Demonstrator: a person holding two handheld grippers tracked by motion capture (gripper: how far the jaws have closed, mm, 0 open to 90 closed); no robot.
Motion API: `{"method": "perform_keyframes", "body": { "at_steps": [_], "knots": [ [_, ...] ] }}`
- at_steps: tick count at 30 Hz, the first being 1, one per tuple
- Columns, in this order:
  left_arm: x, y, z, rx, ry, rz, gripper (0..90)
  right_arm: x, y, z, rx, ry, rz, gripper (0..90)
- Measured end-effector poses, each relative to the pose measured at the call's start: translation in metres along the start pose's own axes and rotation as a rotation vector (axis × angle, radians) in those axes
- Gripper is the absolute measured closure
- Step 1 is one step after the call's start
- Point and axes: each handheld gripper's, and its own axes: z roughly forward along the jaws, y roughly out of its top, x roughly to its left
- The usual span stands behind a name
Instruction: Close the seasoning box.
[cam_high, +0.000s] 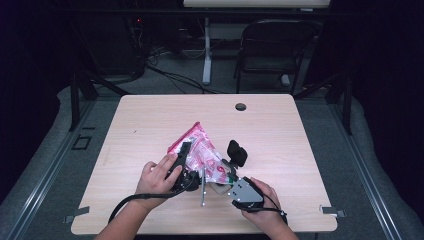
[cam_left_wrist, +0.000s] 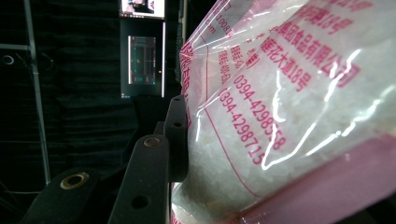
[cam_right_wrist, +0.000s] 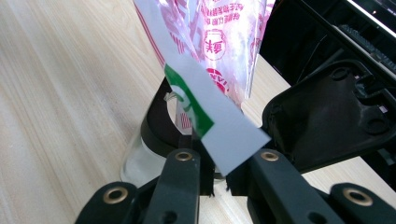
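We see a light wooden table (cam_high: 150, 120) filling the middle of the high view, with a round cable hole (cam_high: 241, 106) near its far edge. Near the lower centre, a glass jar (cam_right_wrist: 140, 161) stands on it, and a black lid (cam_high: 236, 152) sits just right of centre.

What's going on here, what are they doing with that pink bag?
A person sits at a wooden table with a two-jaw gripper in each hand. The left gripper clamps a pink-printed plastic bag of white grains, tilted down toward a small glass jar. The right gripper grips the jar at its black rim, steadying it. It looks like the bag is being emptied into the jar.
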Motion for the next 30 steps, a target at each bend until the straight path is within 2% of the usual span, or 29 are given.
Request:
{"method": "perform_keyframes", "body": {
  "at_steps": [9,11,14,20,23,30],
  "knots": [
    [-0.0006,-0.0004,0.0000,0.001,-0.001,0.000,69.6,-0.0028,0.0001,0.0014,0.007,-0.001,0.009,87.8],
    [0.0001,-0.0004,-0.0004,0.005,0.004,0.011,69.7,-0.0032,0.0002,0.0016,0.008,-0.002,0.014,88.0],
    [-0.0005,-0.0007,-0.0003,0.010,-0.005,0.001,69.7,-0.0038,0.0005,0.0022,0.008,-0.002,0.018,88.4],
    [0.0013,-0.0006,-0.0003,0.004,0.013,0.006,69.7,-0.0045,0.0015,0.0040,0.009,0.003,0.030,89.8],
    [0.0019,-0.0009,0.0000,0.015,-0.006,-0.006,69.6,-0.0047,0.0017,0.0051,0.010,0.006,0.032,90.0],
    [0.0020,-0.0009,-0.0002,0.005,0.006,-0.002,69.5,-0.0056,0.0004,0.0078,0.016,0.006,0.036,90.0]
  ]
}}
